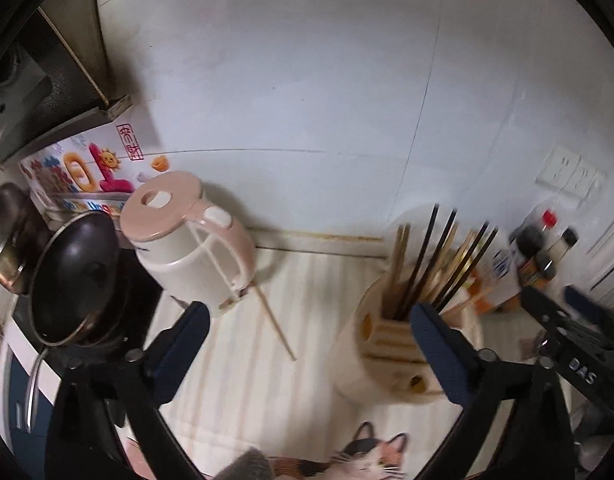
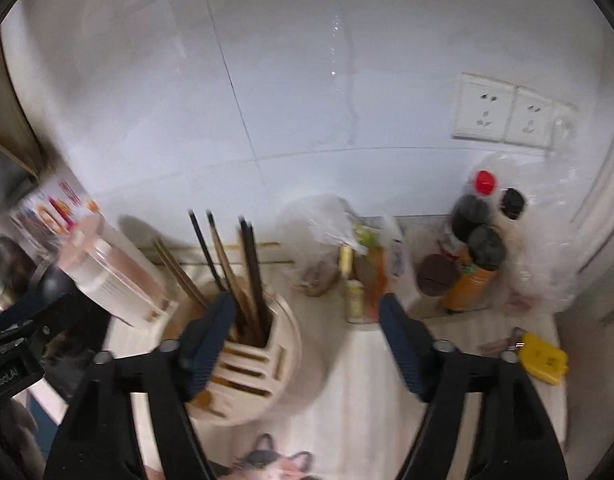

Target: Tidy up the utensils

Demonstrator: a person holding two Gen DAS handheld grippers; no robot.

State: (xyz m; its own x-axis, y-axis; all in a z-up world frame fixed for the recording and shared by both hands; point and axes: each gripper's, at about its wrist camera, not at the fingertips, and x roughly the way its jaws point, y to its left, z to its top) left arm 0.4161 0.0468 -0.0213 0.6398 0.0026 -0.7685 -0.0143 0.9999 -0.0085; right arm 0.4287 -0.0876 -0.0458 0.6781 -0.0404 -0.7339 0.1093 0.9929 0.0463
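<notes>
A cream round utensil holder (image 1: 391,356) stands on the counter with several black and wooden chopsticks (image 1: 439,264) upright in it. It also shows in the right wrist view (image 2: 267,364), with its chopsticks (image 2: 231,264). One loose wooden chopstick (image 1: 276,322) lies on the counter beside the kettle. My left gripper (image 1: 311,344) is open and empty, its right finger in front of the holder. My right gripper (image 2: 303,340) is open and empty, its left finger in front of the holder. The right gripper also shows at the right edge of the left wrist view (image 1: 575,320).
A pink and white kettle (image 1: 191,240) stands at the left, next to a black wok (image 1: 75,280) on the stove. Sauce bottles (image 2: 475,248) and bagged items (image 2: 359,264) line the back right wall. A yellow object (image 2: 543,360) lies at right. A cat-print cloth (image 1: 367,460) lies near.
</notes>
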